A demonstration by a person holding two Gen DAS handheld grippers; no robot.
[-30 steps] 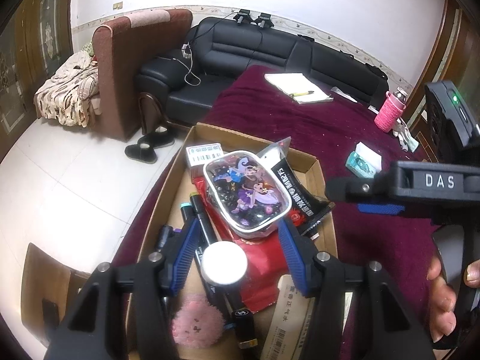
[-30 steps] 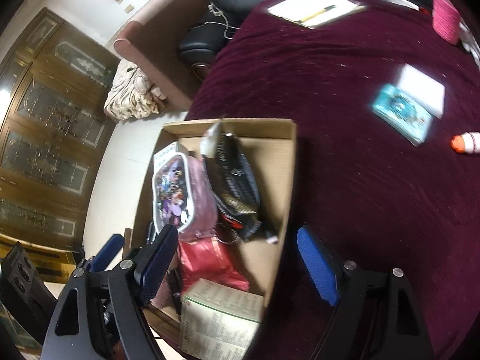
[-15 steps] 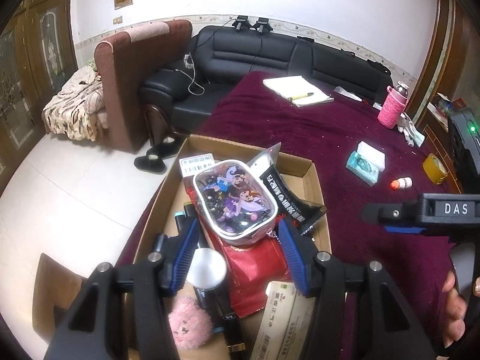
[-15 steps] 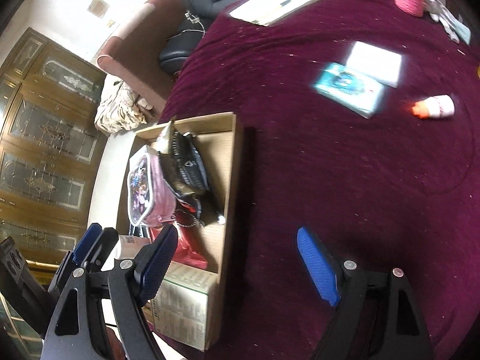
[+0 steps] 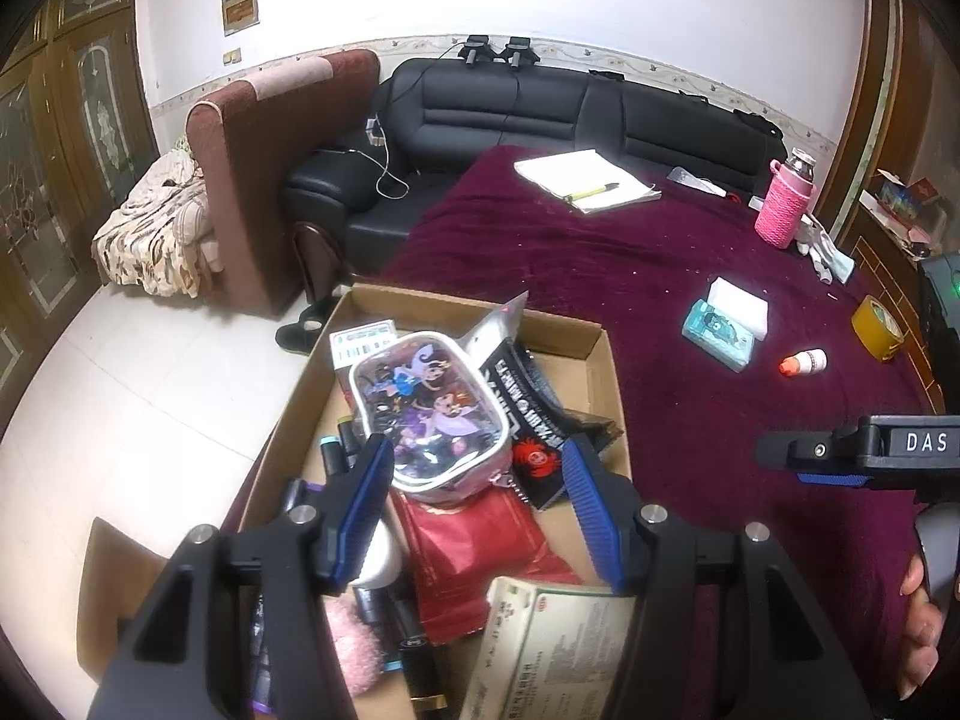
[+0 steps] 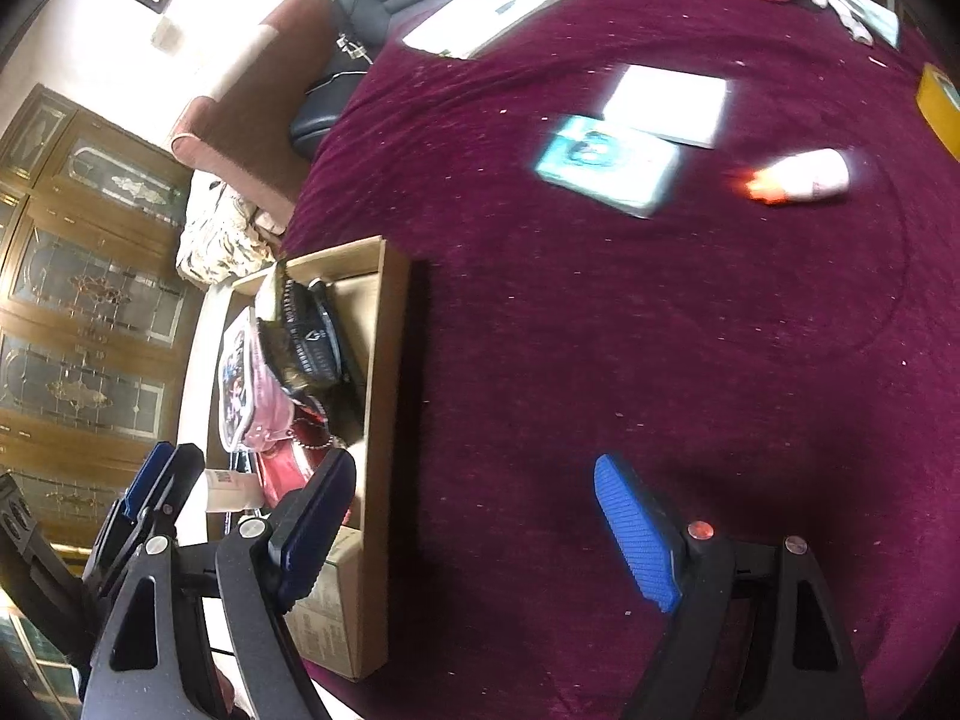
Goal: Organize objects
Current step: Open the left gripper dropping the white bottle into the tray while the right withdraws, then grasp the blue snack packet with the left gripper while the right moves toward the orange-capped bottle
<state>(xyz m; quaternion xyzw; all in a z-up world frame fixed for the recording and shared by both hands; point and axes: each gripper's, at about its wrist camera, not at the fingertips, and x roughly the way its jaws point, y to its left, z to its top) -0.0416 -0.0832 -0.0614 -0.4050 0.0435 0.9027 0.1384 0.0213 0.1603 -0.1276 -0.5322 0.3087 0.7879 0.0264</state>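
Observation:
A cardboard box [image 5: 606, 360] at the near left of the maroon table holds a cartoon-print pouch [image 5: 429, 414], a black packet [image 5: 528, 396], a red packet [image 5: 480, 552], a white round-capped bottle [image 5: 378, 564] and a paper box [image 5: 540, 648]. My left gripper [image 5: 477, 510] is open and empty above the box. My right gripper [image 6: 474, 528] is open and empty over bare cloth right of the box [image 6: 384, 420]. On the cloth lie a teal card pack [image 5: 717, 333], a white pad [image 5: 738, 303], a small white bottle with an orange cap [image 5: 804, 362] and a yellow tape roll [image 5: 877, 336].
A notebook with a pen [image 5: 585, 180] and a pink-sleeved bottle [image 5: 783, 210] stand at the far side. A black sofa [image 5: 540, 114] and a brown armchair [image 5: 270, 168] lie beyond the table. White floor lies to the left.
My left gripper has pulled back and up from the box. My right gripper has swung right, away from the box, over the open cloth toward the loose items.

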